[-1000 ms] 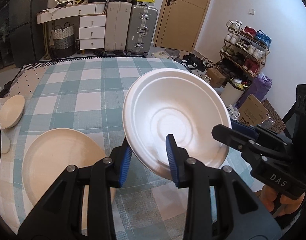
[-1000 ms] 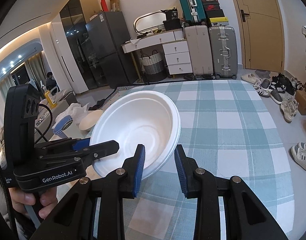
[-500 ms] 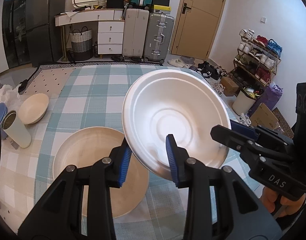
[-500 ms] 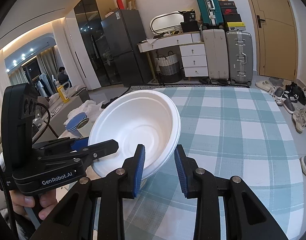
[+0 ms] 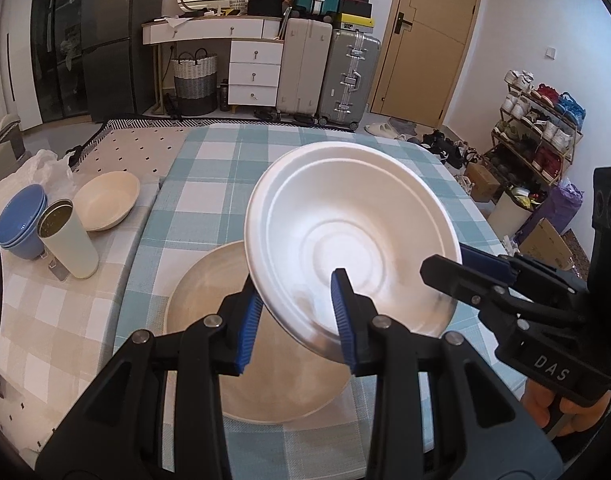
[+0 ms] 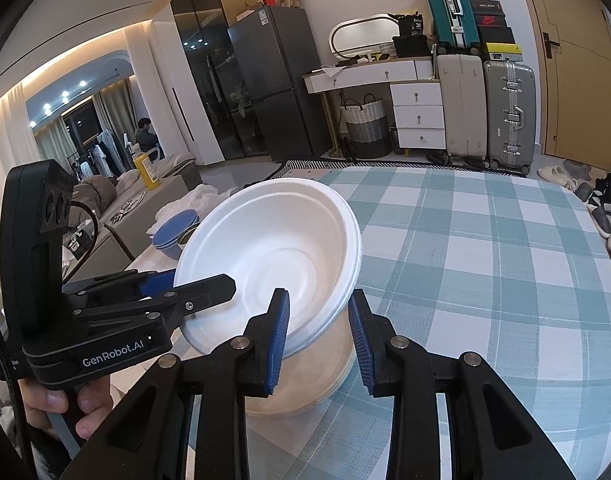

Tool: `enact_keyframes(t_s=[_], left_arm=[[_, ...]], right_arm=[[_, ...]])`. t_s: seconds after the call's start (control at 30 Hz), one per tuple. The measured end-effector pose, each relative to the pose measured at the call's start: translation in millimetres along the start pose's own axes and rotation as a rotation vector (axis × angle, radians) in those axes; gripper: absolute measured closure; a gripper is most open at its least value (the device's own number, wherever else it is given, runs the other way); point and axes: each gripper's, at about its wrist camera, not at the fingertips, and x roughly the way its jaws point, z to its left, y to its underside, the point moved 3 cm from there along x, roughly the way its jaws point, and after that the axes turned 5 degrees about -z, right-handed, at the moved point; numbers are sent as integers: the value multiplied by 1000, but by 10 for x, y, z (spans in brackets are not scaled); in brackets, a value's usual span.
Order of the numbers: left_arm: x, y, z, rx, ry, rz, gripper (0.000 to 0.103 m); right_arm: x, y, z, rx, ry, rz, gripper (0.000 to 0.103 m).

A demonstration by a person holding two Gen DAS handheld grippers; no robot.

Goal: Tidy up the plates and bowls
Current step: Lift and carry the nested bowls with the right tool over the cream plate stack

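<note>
Both claws clamp the white bowl by its rim: the left gripper on the near edge, the right gripper on the opposite side, holding it tilted above the beige plate on the checked tablecloth.

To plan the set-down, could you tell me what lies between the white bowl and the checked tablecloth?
In both wrist views, the beige plate lies beneath the white bowl.
</note>
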Motion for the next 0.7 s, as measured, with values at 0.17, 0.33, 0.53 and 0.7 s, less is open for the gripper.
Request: enact_keyframes(t_s=[0.17,0.33,0.53,0.7], left_arm=[[16,101,224,-17,-21,16,73],[108,201,429,-28,-40,39,73],[330,308,573,-43,-55,75,73],[551,396,643,-52,-60,103,73]], right_arm=[[156,45,132,-10,-13,25,71],[347,112,206,-10,-27,55,71],[553,218,245,-5,-37,93,71],[697,312,228,2,-41,121,71]])
